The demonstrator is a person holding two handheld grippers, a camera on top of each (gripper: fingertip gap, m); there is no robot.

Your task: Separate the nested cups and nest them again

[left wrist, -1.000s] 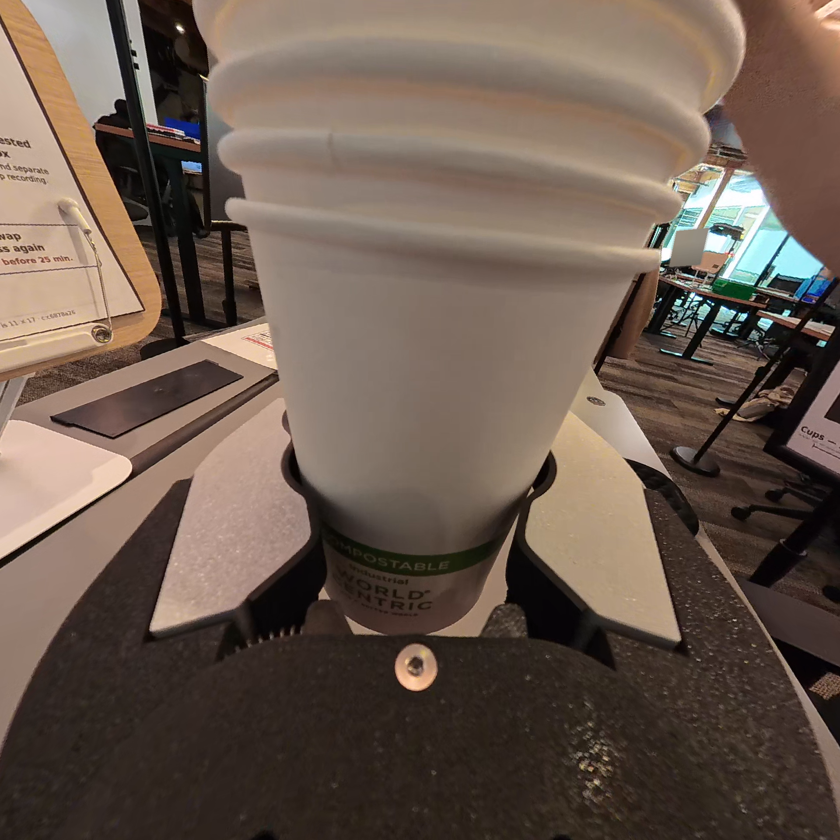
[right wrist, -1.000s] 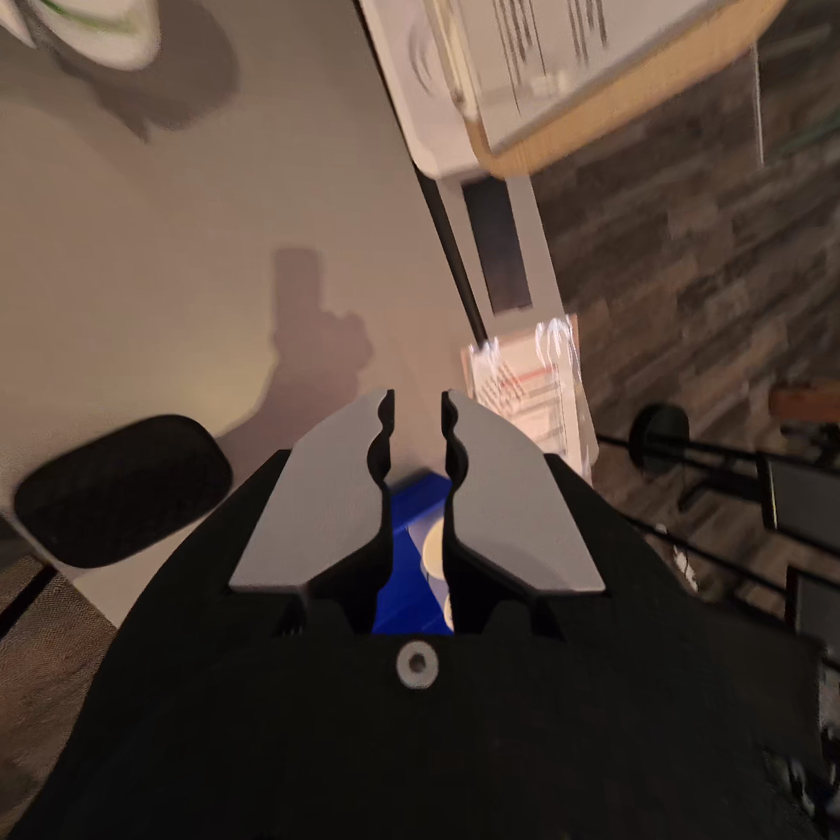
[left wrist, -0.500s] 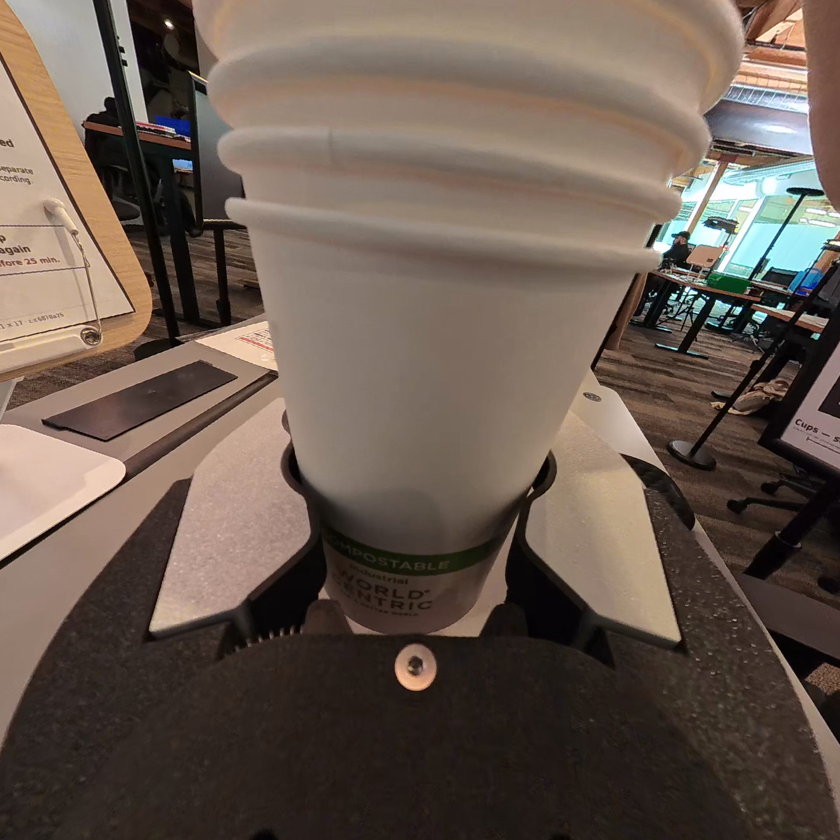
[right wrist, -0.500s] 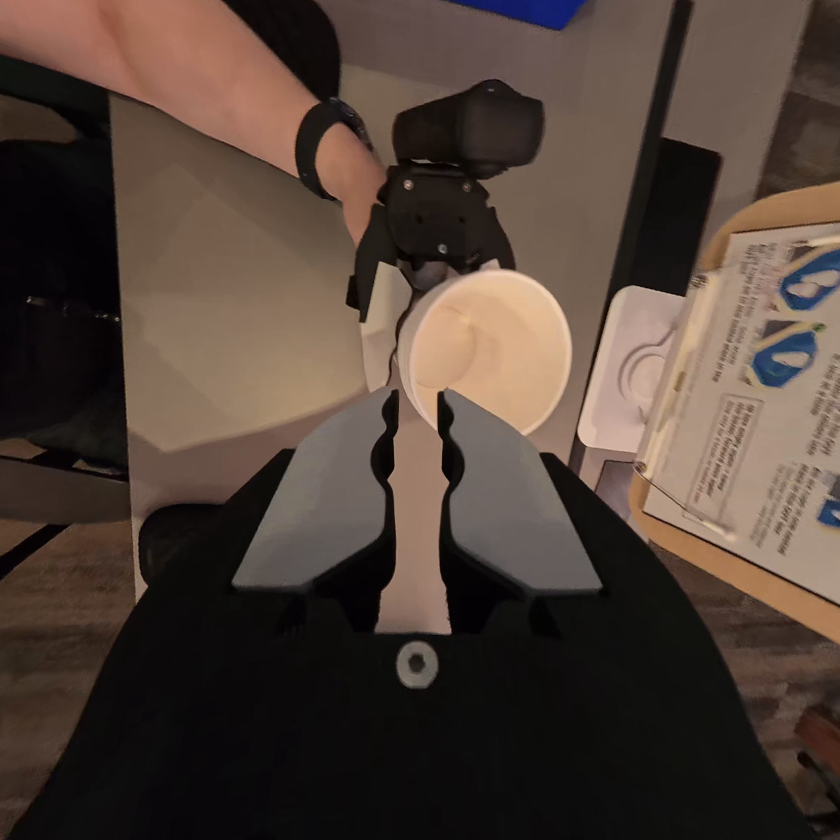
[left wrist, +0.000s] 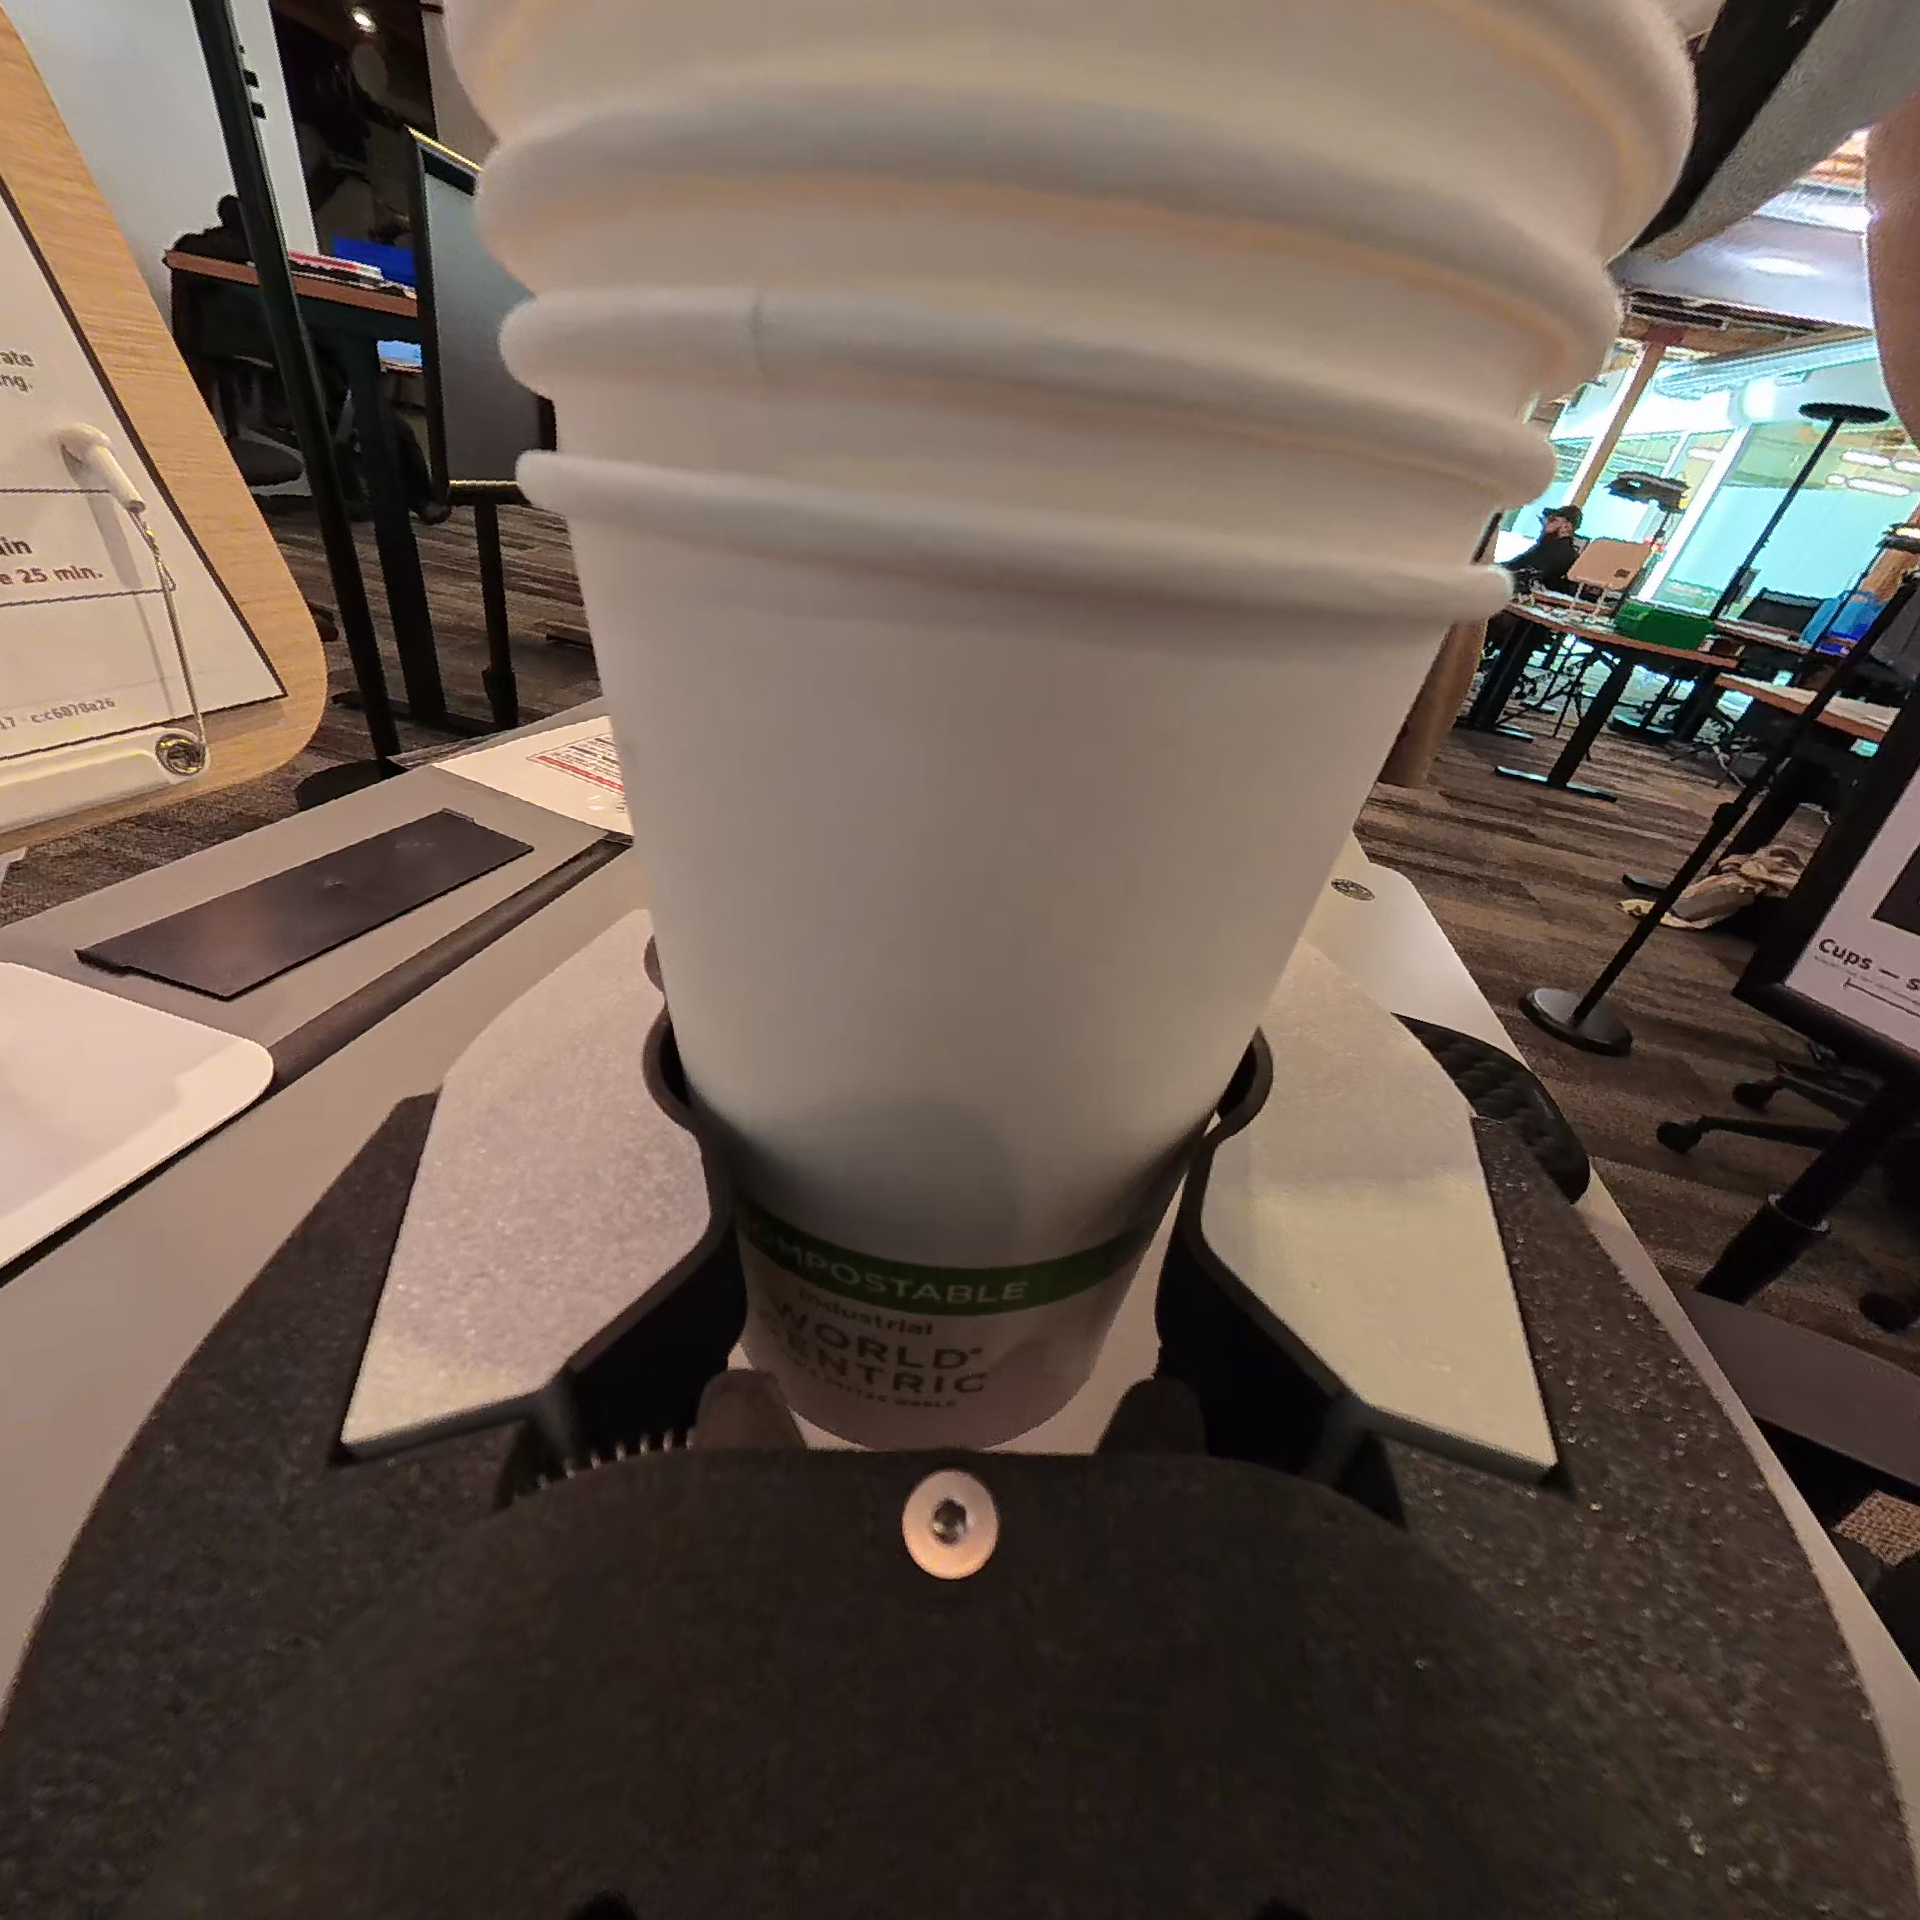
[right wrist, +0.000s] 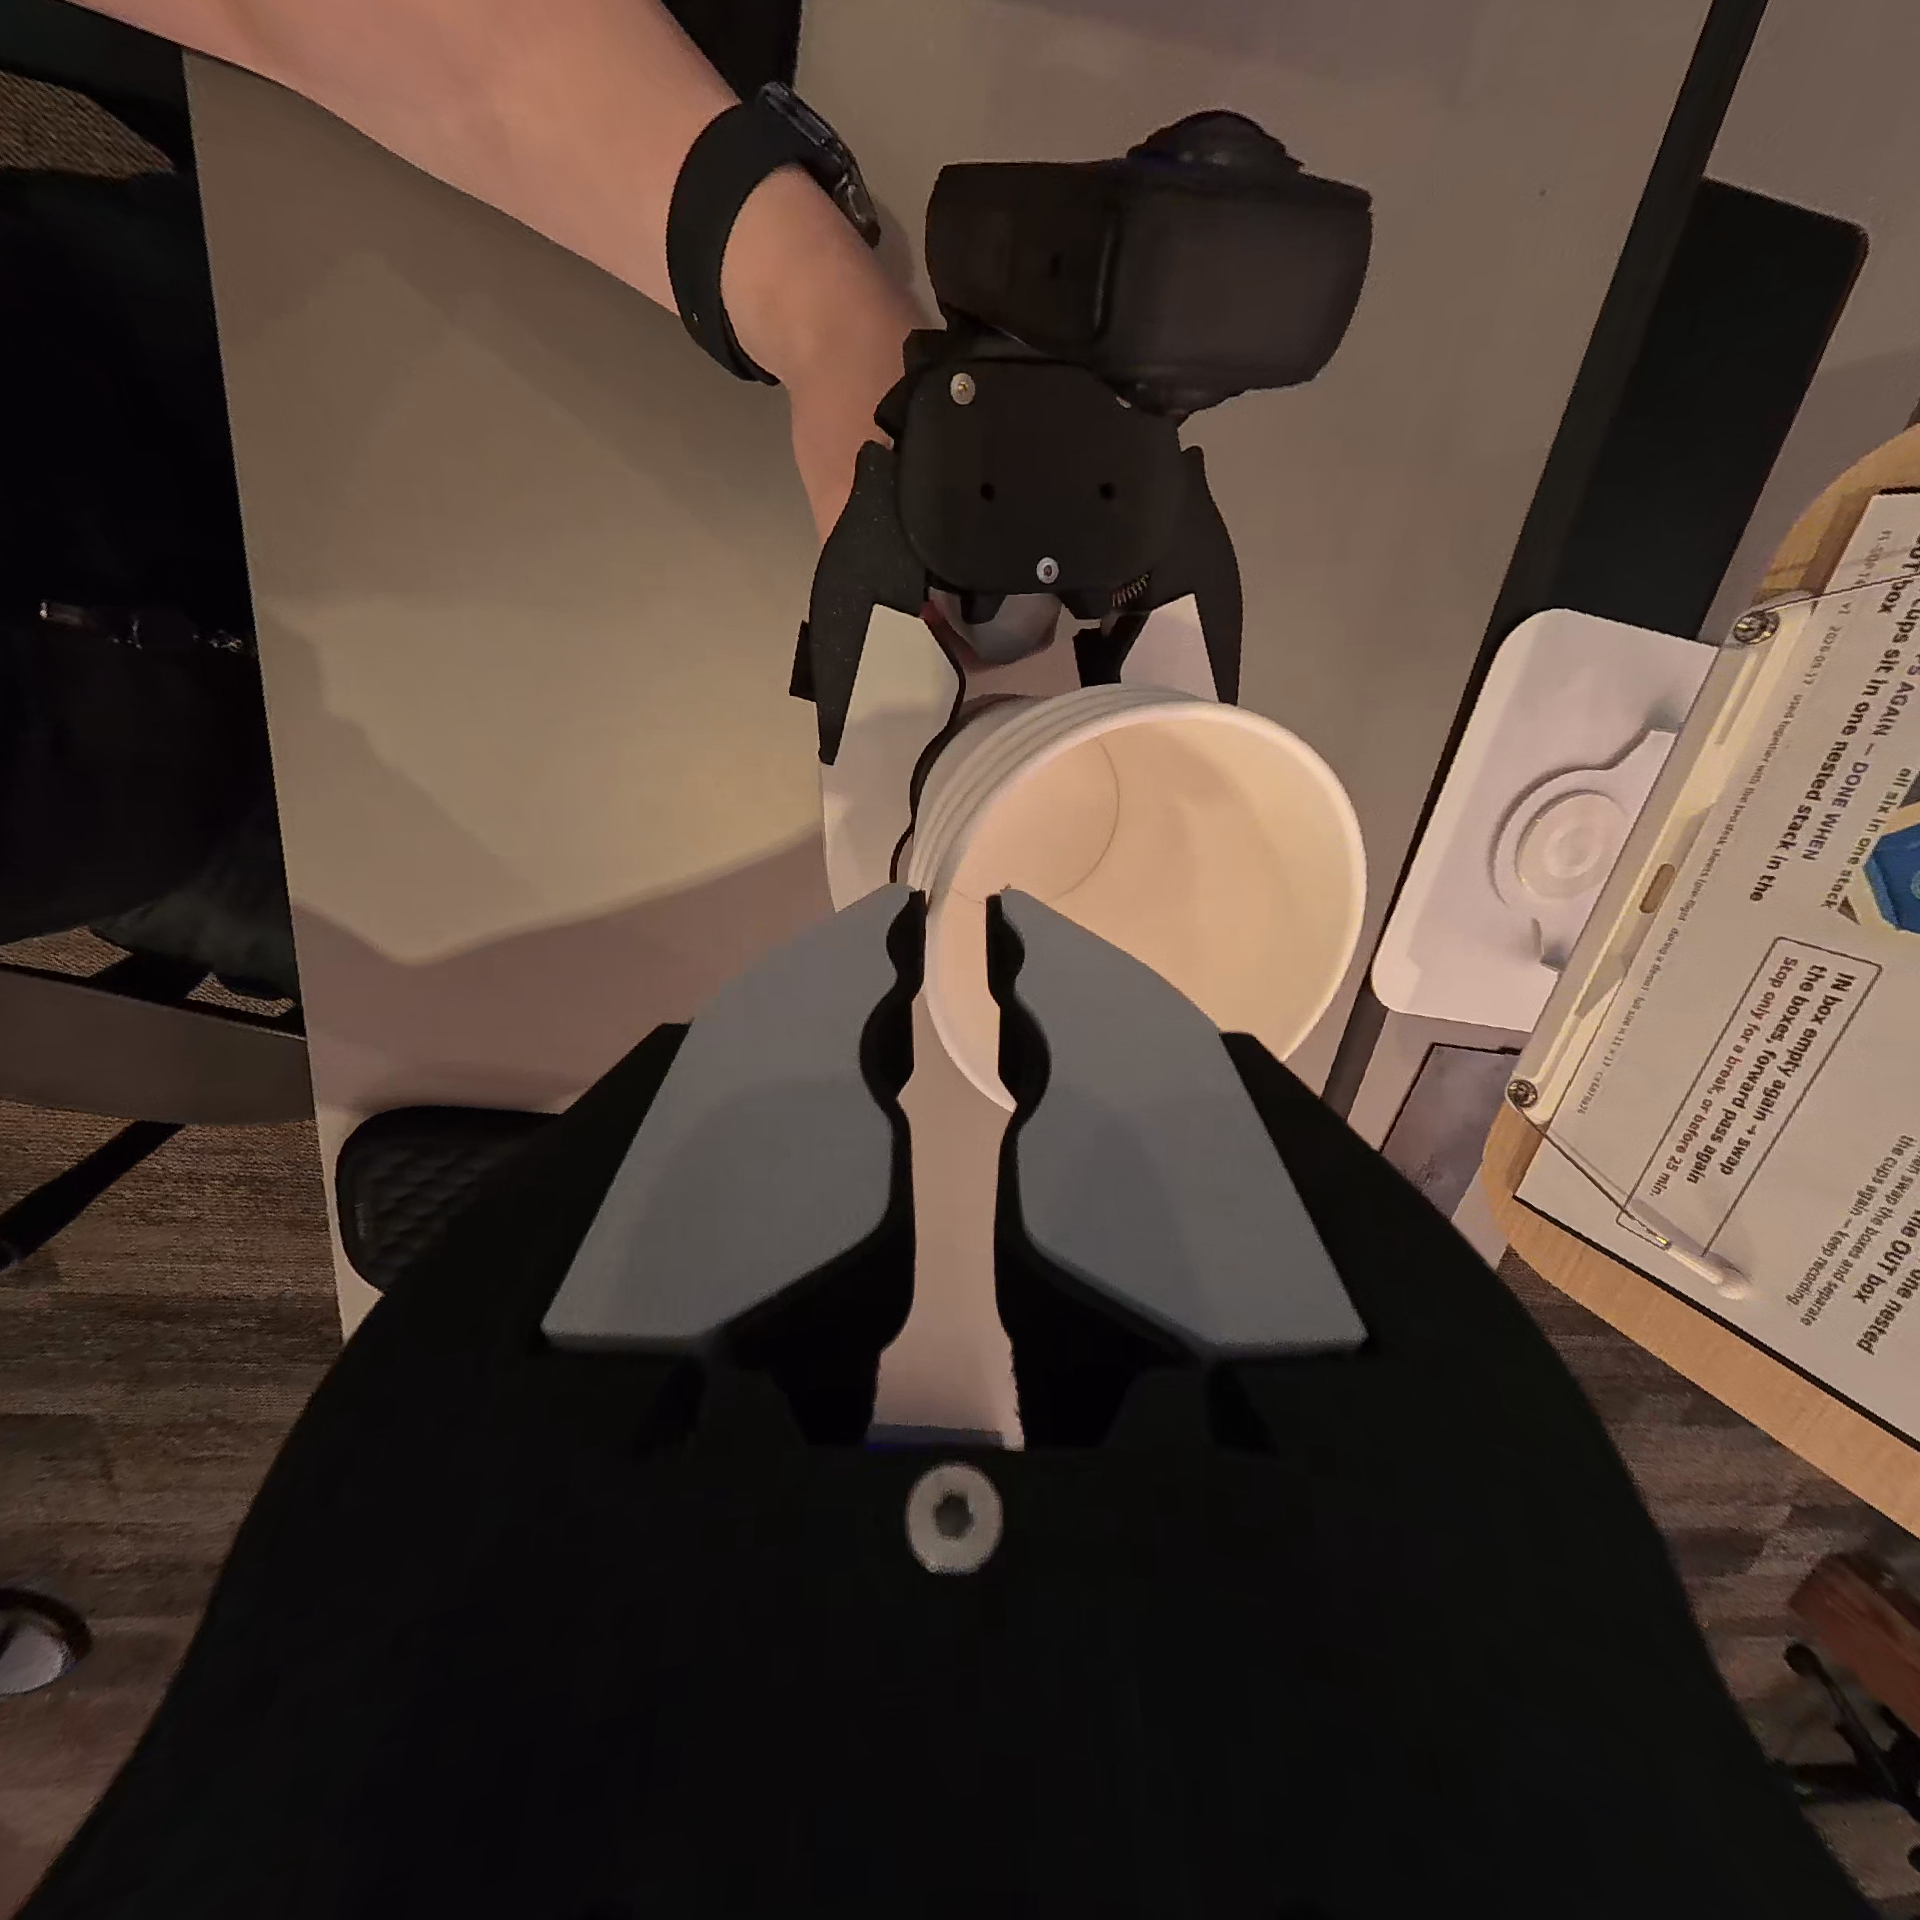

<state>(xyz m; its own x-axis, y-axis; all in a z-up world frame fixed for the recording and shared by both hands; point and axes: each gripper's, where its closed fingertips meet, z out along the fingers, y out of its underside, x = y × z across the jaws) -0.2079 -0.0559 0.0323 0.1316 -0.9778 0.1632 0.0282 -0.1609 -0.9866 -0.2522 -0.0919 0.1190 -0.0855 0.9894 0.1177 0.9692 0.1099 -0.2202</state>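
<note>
You have one nested stack of white paper cups [left wrist: 987,727]; several rolled rims sit stepped one above another; the outermost cup carries a green band and print near its base; the stack is held clear of the worktop, its open mouth [right wrist: 1153,883] empty.

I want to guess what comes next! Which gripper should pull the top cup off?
Probably the right gripper: it is empty, slightly open, at the top cup's rim. The left gripper is busy clamping the stack of paper cups.
</note>
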